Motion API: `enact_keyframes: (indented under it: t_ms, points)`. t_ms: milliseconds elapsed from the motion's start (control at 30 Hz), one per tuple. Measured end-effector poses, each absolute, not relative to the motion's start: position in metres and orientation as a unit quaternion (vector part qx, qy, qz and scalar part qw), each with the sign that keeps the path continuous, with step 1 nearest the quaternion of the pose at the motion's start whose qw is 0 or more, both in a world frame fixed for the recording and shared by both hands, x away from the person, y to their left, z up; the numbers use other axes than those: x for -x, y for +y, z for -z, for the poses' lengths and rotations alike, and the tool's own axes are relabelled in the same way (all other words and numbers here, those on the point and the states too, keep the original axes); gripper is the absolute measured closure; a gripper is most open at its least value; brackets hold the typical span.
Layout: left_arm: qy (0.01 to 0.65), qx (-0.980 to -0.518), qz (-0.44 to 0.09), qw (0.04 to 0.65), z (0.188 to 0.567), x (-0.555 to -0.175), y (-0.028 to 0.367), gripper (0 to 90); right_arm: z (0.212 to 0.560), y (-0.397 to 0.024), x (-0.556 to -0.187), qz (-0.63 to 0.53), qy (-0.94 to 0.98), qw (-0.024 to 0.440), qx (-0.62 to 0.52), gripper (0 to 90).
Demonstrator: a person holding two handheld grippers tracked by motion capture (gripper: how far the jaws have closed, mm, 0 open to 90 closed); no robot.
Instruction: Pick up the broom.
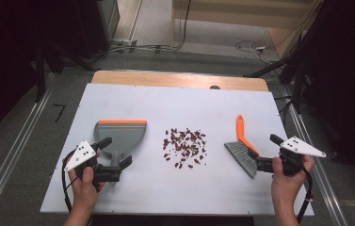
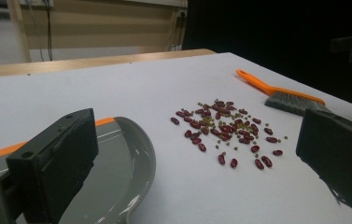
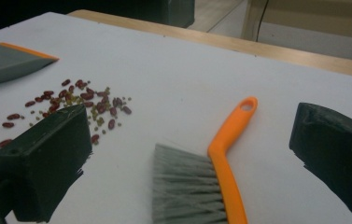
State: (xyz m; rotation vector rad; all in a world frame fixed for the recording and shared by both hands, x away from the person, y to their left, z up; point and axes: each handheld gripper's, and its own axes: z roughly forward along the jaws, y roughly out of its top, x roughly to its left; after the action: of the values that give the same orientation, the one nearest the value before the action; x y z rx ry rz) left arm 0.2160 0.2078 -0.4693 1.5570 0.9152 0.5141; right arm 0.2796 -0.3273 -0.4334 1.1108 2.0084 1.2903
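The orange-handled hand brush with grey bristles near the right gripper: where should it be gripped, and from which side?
Probably at the bare middle of the handle of the orange-handled hand brush with grey bristles, from the near side, where the open right gripper already faces it. The brush lies flat, handle slim and clear of the scattered red and green beans.

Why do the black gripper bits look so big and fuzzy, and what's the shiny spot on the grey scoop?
Left gripper view: the jaws sit right by the camera, so they look huge and soft; the dustpan glints with room light. Right gripper view: brush bristles blur slightly. High view: even light, dark corners, beans tiny.
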Motion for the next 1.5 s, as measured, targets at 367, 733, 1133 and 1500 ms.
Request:
enact_keyframes:
  t_ms: [367,733,1133,1500]
  points:
    - [0.397,-0.666,-0.221,0.592,0.469,-0.217,0.210,0.0,0.417,-0.314,-0.300,-0.467,0.745,0.255,-0.403,0.0]
    - [0.397,-0.667,-0.223,0.590,0.471,-0.217,0.207,0.0,0.404,-0.310,-0.329,-0.446,0.756,0.261,-0.400,0.0]
    - [0.394,-0.668,-0.219,0.592,0.470,-0.216,0.205,0.0,0.418,-0.299,-0.367,-0.427,0.783,0.179,-0.416,0.0]
    - [0.393,-0.671,-0.215,0.591,0.471,-0.217,0.203,0.0,0.448,-0.298,-0.386,-0.330,0.774,0.169,-0.514,41.0]
